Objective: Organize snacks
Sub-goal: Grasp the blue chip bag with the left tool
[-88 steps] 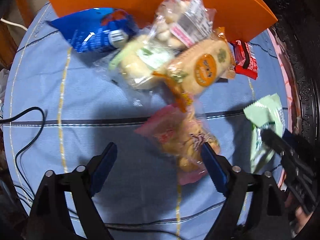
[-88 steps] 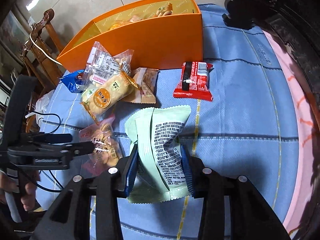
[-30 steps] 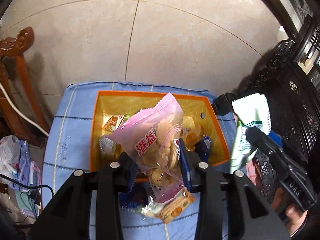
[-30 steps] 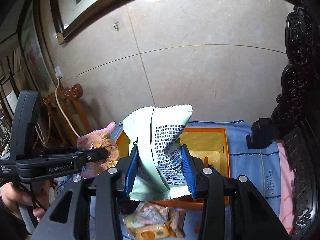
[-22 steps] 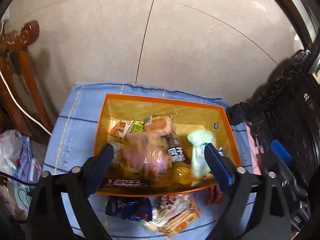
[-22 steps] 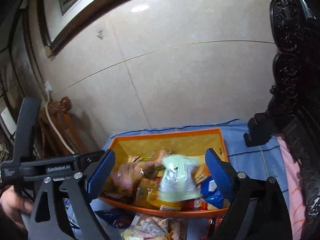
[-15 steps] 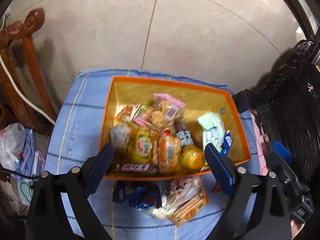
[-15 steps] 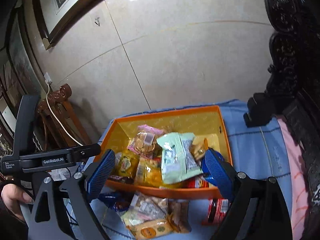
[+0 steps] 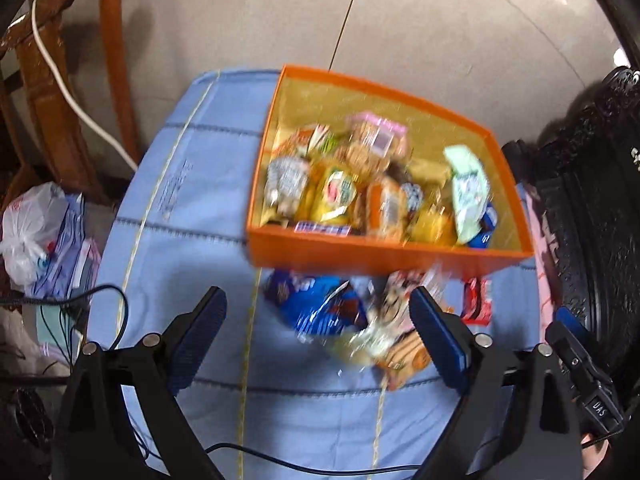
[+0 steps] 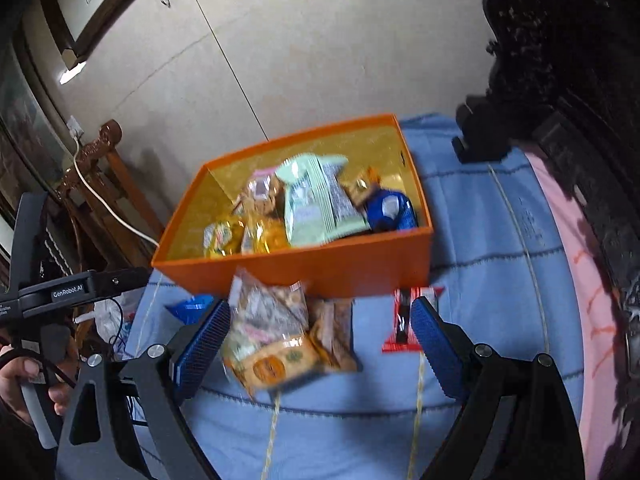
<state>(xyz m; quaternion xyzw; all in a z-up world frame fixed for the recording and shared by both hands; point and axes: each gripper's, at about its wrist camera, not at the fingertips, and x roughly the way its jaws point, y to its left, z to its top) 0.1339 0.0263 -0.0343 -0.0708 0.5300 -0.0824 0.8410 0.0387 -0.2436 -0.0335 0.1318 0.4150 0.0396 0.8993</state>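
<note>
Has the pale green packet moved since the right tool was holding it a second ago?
Yes. The pale green packet now lies inside the orange box; the right tool is open and empty.

1. You have one orange box (image 10: 328,268), centre frame, packed with snacks; blur prevents an exact count.
2. Below it lie one blue packet (image 9: 320,308), one red packet (image 10: 404,320), several blurred others.

Ahead of you the box (image 10: 320,272) sits on the tablecloth (image 10: 500,240), packed with snacks; the wide flat packet (image 10: 320,204) lies on top. Before its near wall lies a heap of packets (image 10: 280,336), a wrapped bar (image 10: 404,320) to their right, a chair (image 9: 52,80) beyond the table's left.
</note>
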